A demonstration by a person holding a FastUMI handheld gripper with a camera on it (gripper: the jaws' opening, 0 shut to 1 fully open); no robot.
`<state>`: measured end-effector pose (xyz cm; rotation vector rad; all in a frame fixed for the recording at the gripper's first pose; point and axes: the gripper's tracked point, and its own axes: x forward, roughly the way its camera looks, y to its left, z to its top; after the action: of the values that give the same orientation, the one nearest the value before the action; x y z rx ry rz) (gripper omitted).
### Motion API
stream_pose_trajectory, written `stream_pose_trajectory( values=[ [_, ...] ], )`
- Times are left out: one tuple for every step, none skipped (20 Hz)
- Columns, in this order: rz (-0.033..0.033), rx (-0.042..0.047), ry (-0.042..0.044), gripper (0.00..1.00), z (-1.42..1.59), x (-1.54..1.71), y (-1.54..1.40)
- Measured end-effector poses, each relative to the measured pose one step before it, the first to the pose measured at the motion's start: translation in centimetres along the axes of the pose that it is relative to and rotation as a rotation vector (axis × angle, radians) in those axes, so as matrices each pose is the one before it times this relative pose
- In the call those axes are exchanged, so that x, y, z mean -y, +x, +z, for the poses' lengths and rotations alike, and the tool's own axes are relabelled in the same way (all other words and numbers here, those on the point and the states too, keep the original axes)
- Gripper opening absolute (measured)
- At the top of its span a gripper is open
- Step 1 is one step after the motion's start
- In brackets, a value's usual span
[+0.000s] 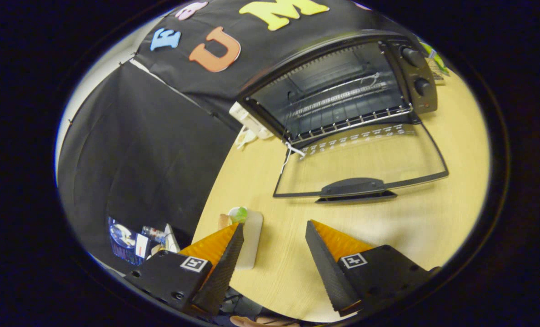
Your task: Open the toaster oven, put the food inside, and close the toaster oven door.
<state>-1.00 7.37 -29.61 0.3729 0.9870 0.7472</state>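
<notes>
A black toaster oven (342,86) stands at the back of the wooden table (433,218), tilted in my view. Its glass door (361,163) lies folded down flat toward me, handle (354,187) nearest the fingers. The wire rack (347,121) inside is bare. My gripper (274,227) is open above the table, well short of the door, with nothing between its fingers. Partly hidden behind the left finger (227,263), a white plate (251,240) near the table's left edge carries a small green and tan piece of food (233,216).
Two knobs (417,70) sit on the oven's right panel. A white power strip with cord (249,125) lies left of the oven. Beyond the table's left edge is a black cloth wall and some clutter on the floor (138,240).
</notes>
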Motion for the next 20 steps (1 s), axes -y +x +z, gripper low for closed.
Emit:
stream_pose_trajectory(
  values=[
    [0.02832,-0.04711,-0.00628,0.90,-0.325,-0.598,0.746],
    [0.03330,-0.04467,-0.00396,0.89,-0.106,-0.699,0.498],
    [0.03266,-0.03828,-0.00790,0.88,-0.113,-0.779,0.401],
    [0.01720,-0.04607,-0.01352,0.87,-0.328,-0.638,0.732],
    [0.00765,-0.03218,-0.00536,0.86,-0.799,-0.520,0.191],
    [0.01852,-0.03540,-0.01406,0.84,-0.280,-0.544,0.812],
    [0.00437,-0.02559,-0.01170,0.83,-0.341,-0.228,0.365],
    [-0.00628,-0.01976,-0.01021,0.82,0.141,-0.056,0.700],
    [-0.00541,-0.01413,-0.00636,0.81,-0.301,-0.195,0.045],
    [-0.00546,-0.01841,-0.00048,0.79,-0.181,-0.216,0.323],
    [0.00433,-0.01570,0.00625,0.77,-0.073,-0.398,0.197],
    [0.00262,-0.01186,0.01644,0.75,0.183,-0.246,0.194],
    [-0.00277,-0.00891,0.00911,0.72,-0.180,-0.285,0.406],
    [-0.01505,-0.00095,0.00328,0.61,-0.201,0.189,0.317],
    [0.00444,0.00113,0.00466,0.54,-0.357,-0.077,0.208],
    [0.00562,0.00992,0.00760,0.47,0.075,-0.058,-0.067],
    [0.00678,0.00825,0.00658,0.46,-0.076,-0.172,0.116],
    [0.00621,0.01219,0.00114,0.43,0.020,-0.235,0.112],
    [0.00164,0.00868,0.00063,0.40,-0.136,0.036,-0.206],
    [0.00387,0.01197,0.00180,0.39,0.153,-0.069,-0.175]
  ],
)
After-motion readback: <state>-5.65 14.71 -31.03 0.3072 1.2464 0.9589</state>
